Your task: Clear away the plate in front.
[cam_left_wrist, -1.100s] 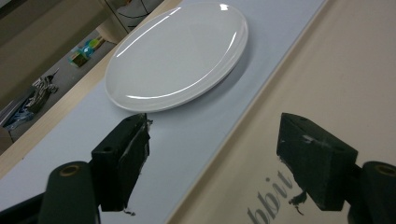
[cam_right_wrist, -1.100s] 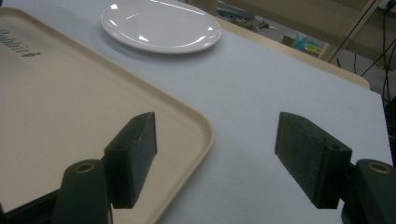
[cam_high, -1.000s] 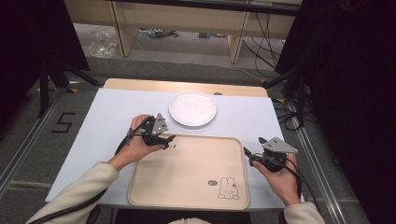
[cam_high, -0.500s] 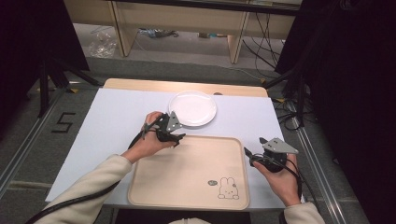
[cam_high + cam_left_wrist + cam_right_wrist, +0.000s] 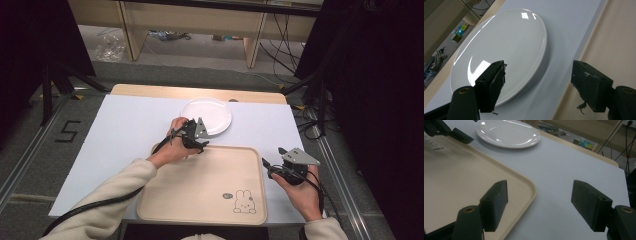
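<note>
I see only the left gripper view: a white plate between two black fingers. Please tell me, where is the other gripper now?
Observer: The right gripper is at the right edge of the tray, by its far right corner, held in the person's right hand.
Operator: Is it open?
Observer: Yes. In the right gripper view its fingers stand wide apart, with the tray's rounded corner between them.
Operator: Is something on the tray?
Observer: Nothing lies on it; it has a printed rabbit near its near right corner.
Operator: And my gripper?
Observer: The left gripper is at the near rim of the plate.
</note>
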Demonstrator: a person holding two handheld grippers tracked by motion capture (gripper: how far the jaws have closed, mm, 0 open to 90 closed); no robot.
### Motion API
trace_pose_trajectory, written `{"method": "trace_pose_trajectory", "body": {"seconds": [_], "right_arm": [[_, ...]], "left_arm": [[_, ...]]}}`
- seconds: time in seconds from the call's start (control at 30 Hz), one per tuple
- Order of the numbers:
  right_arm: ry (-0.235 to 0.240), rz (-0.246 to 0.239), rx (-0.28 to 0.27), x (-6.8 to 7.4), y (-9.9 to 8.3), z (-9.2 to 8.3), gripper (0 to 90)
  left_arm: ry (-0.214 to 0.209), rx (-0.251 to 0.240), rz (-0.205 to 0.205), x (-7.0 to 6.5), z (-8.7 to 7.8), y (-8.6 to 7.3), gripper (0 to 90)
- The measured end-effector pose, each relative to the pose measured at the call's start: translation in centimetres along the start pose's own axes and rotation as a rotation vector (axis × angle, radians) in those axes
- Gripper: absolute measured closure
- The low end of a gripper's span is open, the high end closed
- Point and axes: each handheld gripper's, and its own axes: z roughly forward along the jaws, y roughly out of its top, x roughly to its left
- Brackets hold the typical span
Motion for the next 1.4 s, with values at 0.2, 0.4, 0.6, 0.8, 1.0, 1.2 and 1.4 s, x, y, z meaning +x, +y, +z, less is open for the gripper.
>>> {"method": "trace_pose_trajectory", "body": {"seconds": [0.2,0.4,0.6,0.8,1.0,1.2,1.4], "right_arm": [[-0.002,-0.003,0.003,0.0,0.0,0.0,30.6],[-0.008,-0.013,0.001,-0.1,0.0,0.0,30.9],[-0.001,-0.004,0.008,0.0,0.0,-0.1,31.1],[-0.006,-0.003,0.001,0.0,0.0,0.0,31.2],[-0.001,-0.003,0.008,0.0,0.0,-0.1,31.3],[-0.009,-0.013,-0.001,-0.1,0.0,0.0,31.3],[-0.008,-0.012,0.000,0.0,0.0,0.0,31.3]], "left_arm": [[0.004,0.026,0.001,0.4,1.1,-0.1,27.7],[0.007,0.039,-0.001,0.8,1.8,0.1,28.0],[0.018,0.050,0.003,1.1,2.4,0.4,28.6],[0.018,0.070,0.021,1.2,3.0,0.5,28.9],[0.005,0.089,0.038,1.2,3.4,0.4,29.1],[0.014,0.108,0.038,1.4,3.7,0.3,29.4],[0.029,0.115,0.053,1.5,3.9,0.5,30.0]]}}
